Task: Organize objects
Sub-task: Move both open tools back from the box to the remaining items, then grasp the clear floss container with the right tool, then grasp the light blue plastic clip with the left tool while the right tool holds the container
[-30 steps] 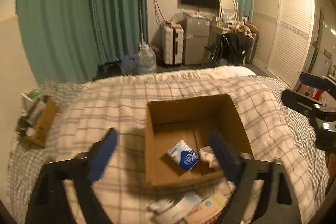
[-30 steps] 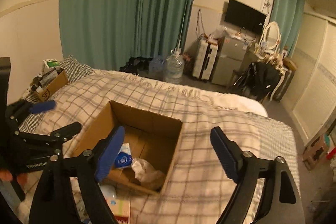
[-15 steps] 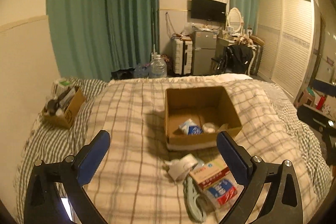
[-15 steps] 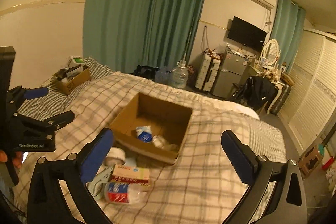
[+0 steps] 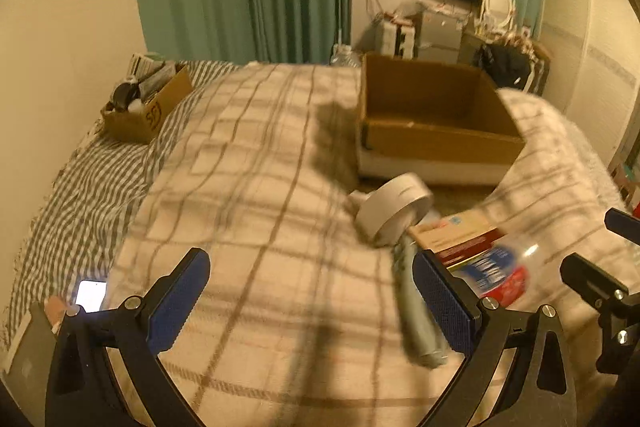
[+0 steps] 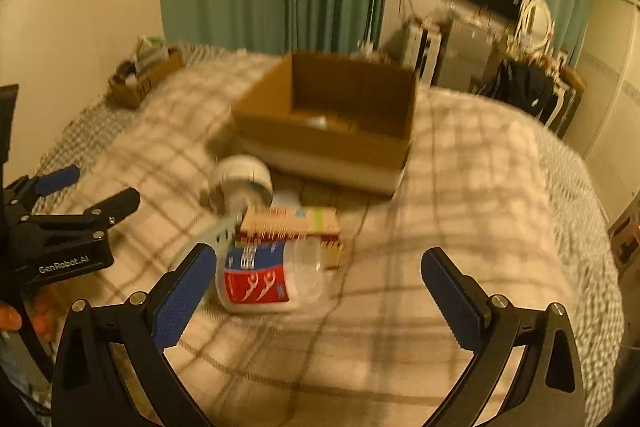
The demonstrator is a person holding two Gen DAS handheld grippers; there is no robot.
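Note:
An open cardboard box (image 5: pixel 436 115) stands on the plaid bed; it also shows in the right wrist view (image 6: pixel 332 131). In front of it lie a white tape roll (image 5: pixel 394 209) (image 6: pixel 240 179), a flat tan and red box (image 5: pixel 456 235) (image 6: pixel 292 223), a clear container with a red and blue label (image 5: pixel 496 275) (image 6: pixel 268 279) and a pale green tool (image 5: pixel 416 311). My left gripper (image 5: pixel 312 303) is open and empty, low over the blanket left of these. My right gripper (image 6: pixel 316 299) is open and empty, just before the container.
A small cardboard box of clutter (image 5: pixel 144 103) sits at the bed's far left by the wall. A lit phone (image 5: pixel 91 295) lies on the striped sheet at the left. Beyond the bed are green curtains, suitcases and a dresser.
Both grippers have pulled back from over the box and dropped low toward the loose items in front of it. Both stay open and empty.

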